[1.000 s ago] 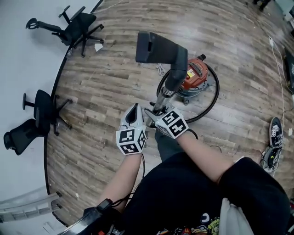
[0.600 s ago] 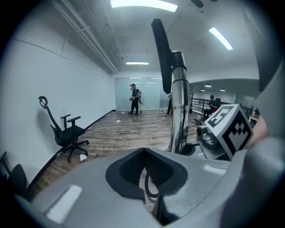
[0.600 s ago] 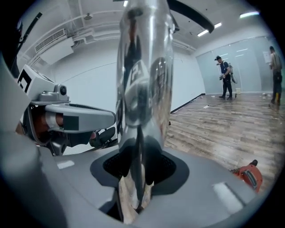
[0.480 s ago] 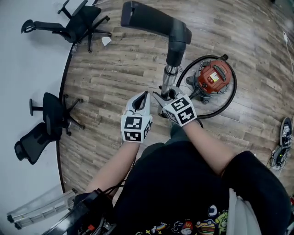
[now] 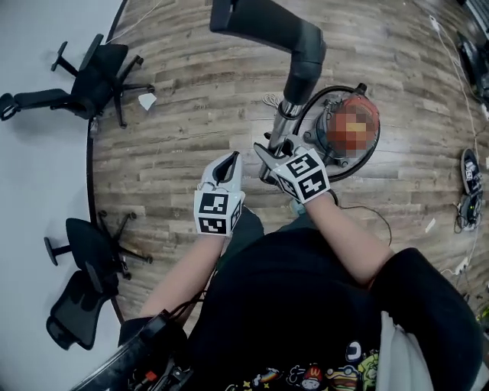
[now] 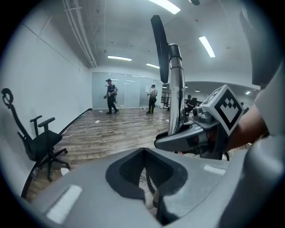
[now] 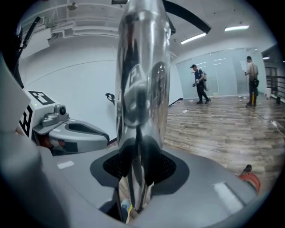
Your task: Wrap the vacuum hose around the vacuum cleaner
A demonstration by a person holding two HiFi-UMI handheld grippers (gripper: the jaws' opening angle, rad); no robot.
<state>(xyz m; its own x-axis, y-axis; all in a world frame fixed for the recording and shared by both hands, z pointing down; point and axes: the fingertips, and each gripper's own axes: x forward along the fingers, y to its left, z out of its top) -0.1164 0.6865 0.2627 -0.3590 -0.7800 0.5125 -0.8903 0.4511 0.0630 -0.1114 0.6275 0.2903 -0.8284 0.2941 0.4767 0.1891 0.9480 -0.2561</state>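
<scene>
The red vacuum cleaner (image 5: pixel 359 103) stands on the wood floor with its black hose (image 5: pixel 355 172) looped around it. My right gripper (image 5: pixel 273 153) is shut on the chrome wand tube (image 5: pixel 284 122), just left of the cleaner. The tube rises to a black elbow and the black floor nozzle (image 5: pixel 260 23). In the right gripper view the tube (image 7: pixel 142 80) fills the middle and sits clamped between the pads of the right gripper (image 7: pixel 138 169). My left gripper (image 5: pixel 229 160) is beside it on the left, shut with nothing in it. In the left gripper view, beyond the left gripper (image 6: pixel 144 169), are the tube (image 6: pixel 176 89) and the right gripper (image 6: pixel 196 133).
Two black office chairs (image 5: pixel 92 72) (image 5: pixel 84 260) stand by the curved white wall at the left. A scrap of paper (image 5: pixel 147 99) lies near the upper chair. Shoes (image 5: pixel 470 164) and cables lie at the right. People (image 6: pixel 110 93) stand far down the room.
Both grippers have swung sideways together with the wand, and the view has turned. The vacuum cleaner now lies closer beside the right gripper. The grip on the tube is unchanged.
</scene>
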